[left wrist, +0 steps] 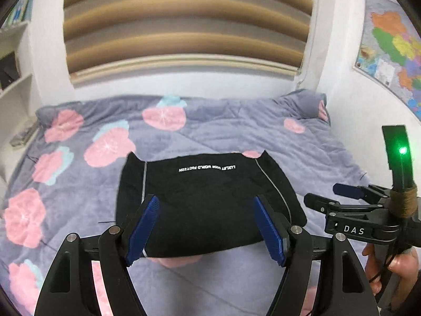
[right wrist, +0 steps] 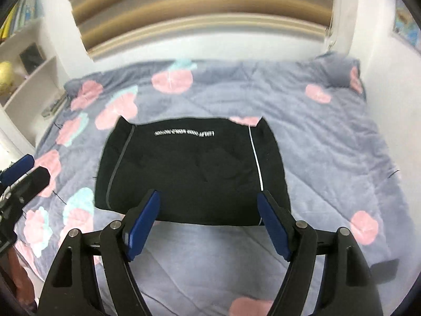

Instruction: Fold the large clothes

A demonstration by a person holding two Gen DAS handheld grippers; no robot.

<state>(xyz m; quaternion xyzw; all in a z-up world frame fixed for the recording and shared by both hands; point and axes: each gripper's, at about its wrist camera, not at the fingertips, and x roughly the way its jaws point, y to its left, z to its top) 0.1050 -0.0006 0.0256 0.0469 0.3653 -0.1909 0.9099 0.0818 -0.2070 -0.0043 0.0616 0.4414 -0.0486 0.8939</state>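
Left hand-held gripper: we hold it released, its blue pads spread wide with nothing between them, hovering above the near part of the black garment.
Right hand-held gripper: also released and empty, pads apart, poised just short of the garment's near edge.
Black garment: it lies straight ahead of both tools on the flowered bedspread, already folded into a compact block. Its long axis runs left to right across our view; the white lettering sits along the far edge, a pale stripe down each side.
Which is nearer: we judge the left one closer, since the garment's near edge passes under its pads.
Next move: likely a last fold or tidy, reaching forward and down.
Beyond: the wall and striped window blind.
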